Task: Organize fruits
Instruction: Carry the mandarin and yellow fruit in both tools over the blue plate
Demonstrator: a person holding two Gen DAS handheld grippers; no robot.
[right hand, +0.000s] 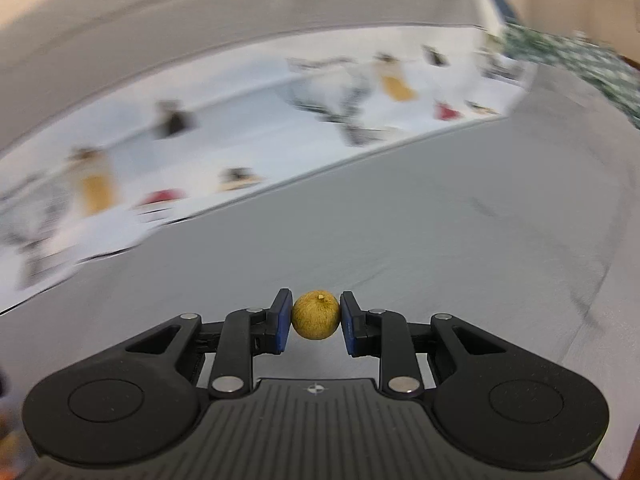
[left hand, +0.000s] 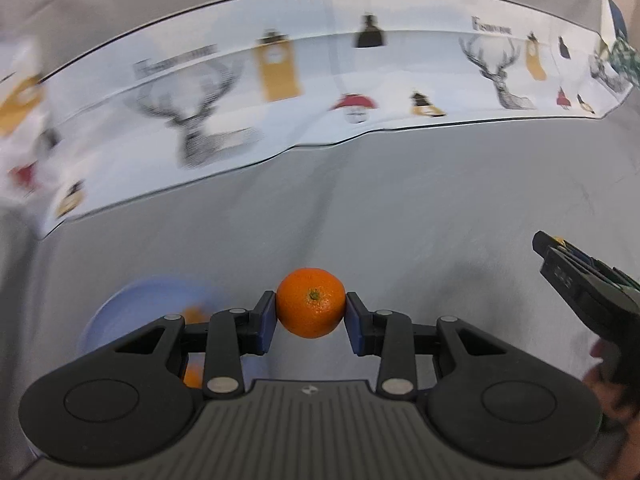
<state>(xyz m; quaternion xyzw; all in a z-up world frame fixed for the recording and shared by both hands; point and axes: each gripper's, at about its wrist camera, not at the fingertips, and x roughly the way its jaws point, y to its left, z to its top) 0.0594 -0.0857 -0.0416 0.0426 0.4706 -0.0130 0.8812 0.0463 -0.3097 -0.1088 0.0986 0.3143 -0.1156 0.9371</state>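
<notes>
My left gripper (left hand: 311, 312) is shut on an orange mandarin (left hand: 311, 304) and holds it above the grey table. Below and to its left sits a pale blue bowl (left hand: 120, 308) with orange fruit (left hand: 194, 314) in it, partly hidden by the gripper's fingers. My right gripper (right hand: 315, 316) is shut on a small yellow-brown round fruit (right hand: 315, 314) and holds it above the table. The right gripper also shows at the right edge of the left wrist view (left hand: 576, 276).
A white cloth printed with deer and bottles (left hand: 320, 80) lies across the far side of the grey table (left hand: 400, 208); it also shows in the right wrist view (right hand: 240, 120). A green patterned cloth (right hand: 580, 64) lies at the far right.
</notes>
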